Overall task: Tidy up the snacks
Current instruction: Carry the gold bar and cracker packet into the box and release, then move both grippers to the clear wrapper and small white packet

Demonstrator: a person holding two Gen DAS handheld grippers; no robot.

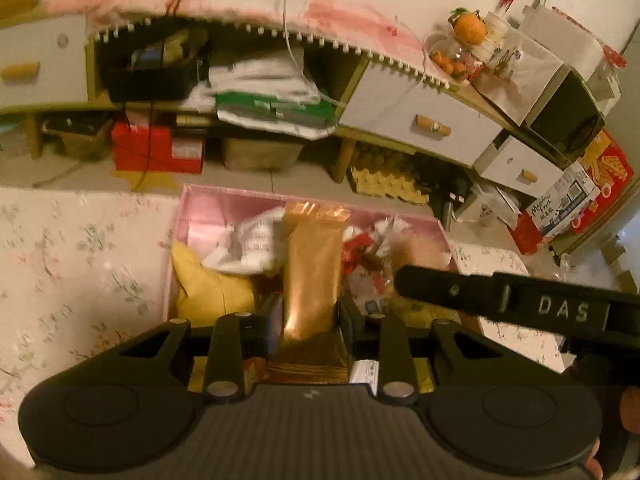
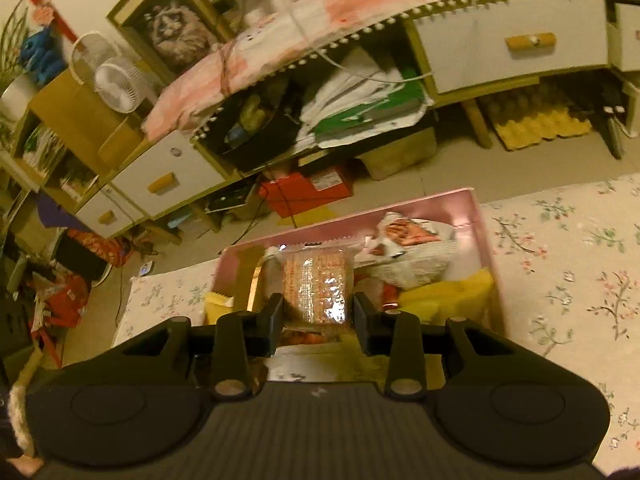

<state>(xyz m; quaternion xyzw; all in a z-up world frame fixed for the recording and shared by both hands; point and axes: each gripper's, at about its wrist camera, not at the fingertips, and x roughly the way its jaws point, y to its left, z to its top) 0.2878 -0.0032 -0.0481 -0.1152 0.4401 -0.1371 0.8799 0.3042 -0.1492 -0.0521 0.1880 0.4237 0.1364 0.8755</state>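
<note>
A pink box [image 1: 208, 204] [image 2: 476, 216] of snacks sits on a floral cloth. My left gripper [image 1: 310, 316] is shut on a long gold foil packet [image 1: 312, 272], held over the box. My right gripper [image 2: 318, 314] is shut on a clear packet of orange crackers [image 2: 316, 280], also over the box. Inside lie a yellow bag [image 1: 208, 288] [image 2: 452, 292], a white printed packet [image 1: 256, 244] [image 2: 416, 268] and a red and white wrapper [image 1: 364, 248]. The right gripper's black arm [image 1: 520, 300] crosses the left wrist view at the right.
The floral cloth [image 1: 72, 264] [image 2: 568, 264] spreads around the box. Beyond it stands a low cabinet with white drawers [image 1: 424, 120] [image 2: 516, 48], cluttered shelves and a red box [image 1: 156, 148] [image 2: 308, 190] on the floor. Egg trays [image 1: 388, 184] lie under the cabinet.
</note>
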